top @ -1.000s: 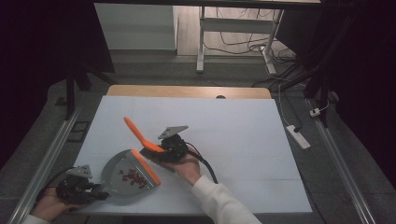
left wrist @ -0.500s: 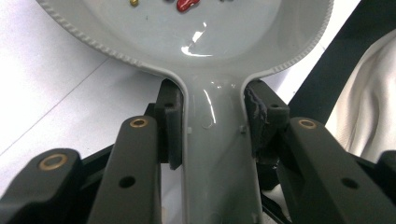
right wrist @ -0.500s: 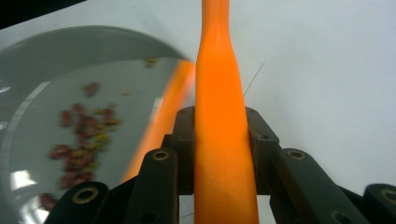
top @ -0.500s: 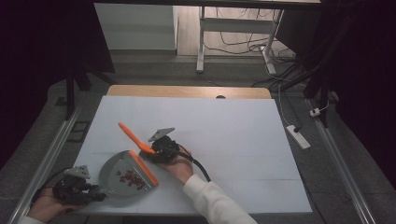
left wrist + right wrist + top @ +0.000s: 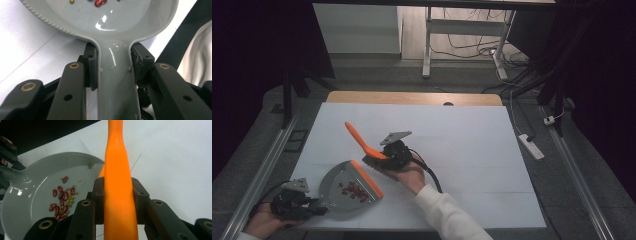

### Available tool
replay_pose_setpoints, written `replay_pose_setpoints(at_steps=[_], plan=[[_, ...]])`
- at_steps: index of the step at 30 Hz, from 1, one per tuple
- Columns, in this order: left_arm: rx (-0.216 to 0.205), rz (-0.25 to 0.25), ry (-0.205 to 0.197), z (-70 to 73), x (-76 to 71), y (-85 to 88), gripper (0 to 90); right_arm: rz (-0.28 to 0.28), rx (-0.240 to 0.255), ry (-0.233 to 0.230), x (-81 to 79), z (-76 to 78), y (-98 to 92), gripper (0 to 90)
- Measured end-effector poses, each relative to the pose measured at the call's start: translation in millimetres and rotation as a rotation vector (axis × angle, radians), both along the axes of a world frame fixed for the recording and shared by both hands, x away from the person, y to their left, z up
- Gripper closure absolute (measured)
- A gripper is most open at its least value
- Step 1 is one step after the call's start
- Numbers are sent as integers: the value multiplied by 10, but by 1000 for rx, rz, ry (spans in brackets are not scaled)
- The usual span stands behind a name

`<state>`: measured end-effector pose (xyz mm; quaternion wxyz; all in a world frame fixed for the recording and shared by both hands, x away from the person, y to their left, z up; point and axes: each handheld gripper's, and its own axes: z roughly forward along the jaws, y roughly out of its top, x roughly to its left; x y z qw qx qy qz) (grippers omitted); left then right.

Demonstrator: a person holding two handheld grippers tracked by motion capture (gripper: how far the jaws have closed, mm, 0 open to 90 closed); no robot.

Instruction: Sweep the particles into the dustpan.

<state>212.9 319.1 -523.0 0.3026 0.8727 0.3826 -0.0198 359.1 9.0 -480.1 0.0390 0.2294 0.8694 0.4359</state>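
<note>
- Since half a second ago, the right claw (image 5: 379,159) with its orange plastic hand brush (image 5: 362,141) has drawn slightly back from the grey plastic dustpan with an orange lip (image 5: 346,189), and the brush head now sits just past that lip instead of over it.
- Left claw (image 5: 314,209) and dustpan lie much as they did earlier, at the near left corner of the white-covered surface (image 5: 472,145).
- Bristles of the brush are hard to make out in the high view, being dark against the right claw and the hand (image 5: 408,172) under it.
- From the right gripper view the brush handle (image 5: 117,182) runs off the top edge, and its head is hidden below the jaws.
- From the left gripper view the pan's far half is cut off at the top.
- Inside the dustpan lie dark red beans (image 5: 61,200) mixed with small yellowish-green ones (image 5: 70,199), gathered toward the middle of the tray.
- Right claw is closed tight on the orange handle, a pad pressing each side.
- Left claw is clamped on the grey dustpan handle (image 5: 115,82), both pads touching it.
</note>
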Motion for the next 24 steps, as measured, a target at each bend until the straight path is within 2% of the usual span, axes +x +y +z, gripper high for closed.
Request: replay_pose_setpoints(at_steps=[2,5,8,12,18,24], plan=[[-6,0,-14,-19,5,-12,620,-16,-1,-11,9,18,-100,693],[-37,12,-44,-46,14,-40,620,-28,18,-24,31,42,-250,693],[-43,19,-61,-44,23,-76,621,-46,36,-32,57,71,-409,693],[-40,46,-73,-29,44,-127,620,-64,41,-45,52,123,-615,694],[-65,102,-98,-4,70,-216,620,-76,35,-79,-39,201,-935,693],[-76,133,-104,16,106,-272,620,-107,39,-83,-78,203,-1235,694]])
